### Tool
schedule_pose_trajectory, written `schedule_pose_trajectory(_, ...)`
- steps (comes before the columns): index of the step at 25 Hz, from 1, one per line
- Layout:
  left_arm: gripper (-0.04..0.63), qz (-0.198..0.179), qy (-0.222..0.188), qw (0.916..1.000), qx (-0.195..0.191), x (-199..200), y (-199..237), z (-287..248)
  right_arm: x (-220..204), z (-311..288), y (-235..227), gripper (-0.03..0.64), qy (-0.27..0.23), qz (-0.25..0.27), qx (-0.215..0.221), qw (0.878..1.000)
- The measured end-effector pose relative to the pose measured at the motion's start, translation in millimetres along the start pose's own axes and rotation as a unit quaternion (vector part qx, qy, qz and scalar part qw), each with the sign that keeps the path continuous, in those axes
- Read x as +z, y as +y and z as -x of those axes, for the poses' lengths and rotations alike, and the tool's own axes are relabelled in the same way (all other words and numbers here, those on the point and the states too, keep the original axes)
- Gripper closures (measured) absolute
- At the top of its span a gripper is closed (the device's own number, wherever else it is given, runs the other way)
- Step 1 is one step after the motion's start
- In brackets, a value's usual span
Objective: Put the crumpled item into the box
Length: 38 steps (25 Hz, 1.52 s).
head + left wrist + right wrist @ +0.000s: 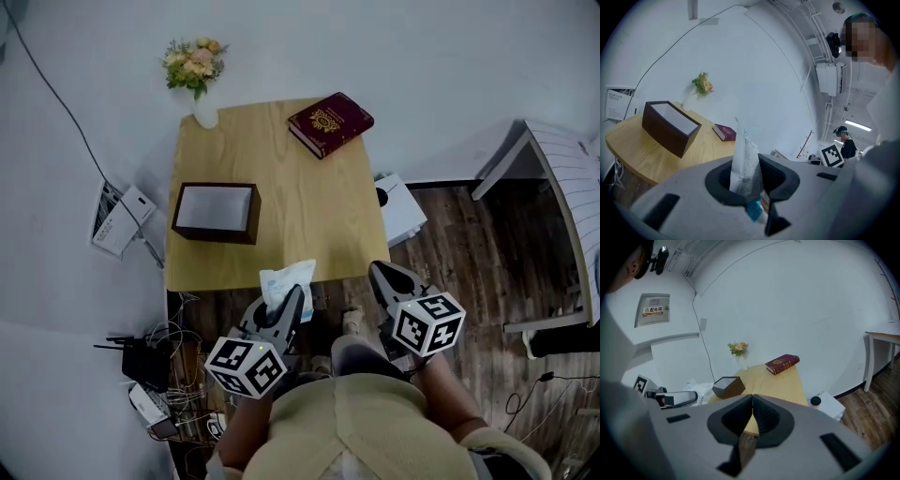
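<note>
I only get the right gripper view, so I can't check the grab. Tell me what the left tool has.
Observer: The left tool is shut on a crumpled white plastic wrapper with blue print.
Operator: Give me the wrapper's position.
Observer: Head view: it is above the near edge of the light wooden table, apart from the dark brown rectangular box.
Operator: Now my own side.
Observer: The right tool hangs by the table's near right corner.

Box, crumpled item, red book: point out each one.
box [214, 235], head view, on its dark near wall.
crumpled item [286, 279], head view, on its white middle.
red book [330, 123], head view, on the middle of its cover.
</note>
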<state>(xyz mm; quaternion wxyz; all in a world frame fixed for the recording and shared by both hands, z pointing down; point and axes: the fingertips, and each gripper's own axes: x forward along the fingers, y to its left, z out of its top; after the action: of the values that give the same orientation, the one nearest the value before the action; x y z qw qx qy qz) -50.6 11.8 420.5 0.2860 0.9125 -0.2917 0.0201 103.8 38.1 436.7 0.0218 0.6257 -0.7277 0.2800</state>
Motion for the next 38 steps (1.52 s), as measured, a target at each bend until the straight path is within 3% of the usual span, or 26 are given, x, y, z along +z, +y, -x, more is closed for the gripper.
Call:
schedule_pose_trajectory(23, 0.515, -0.009, -0.045, 0.9948, 0.091, 40, 5, -93, 73, -73, -58, 0.588, 0.029, 0.041, 0.099, 0.994)
schedule_pose_trajectory(38, 0.515, -0.014, -0.097, 0.9824, 0.159, 69, 31, -72, 77, -105, -33, 0.588, 0.053, 0.064, 0.161, 0.983)
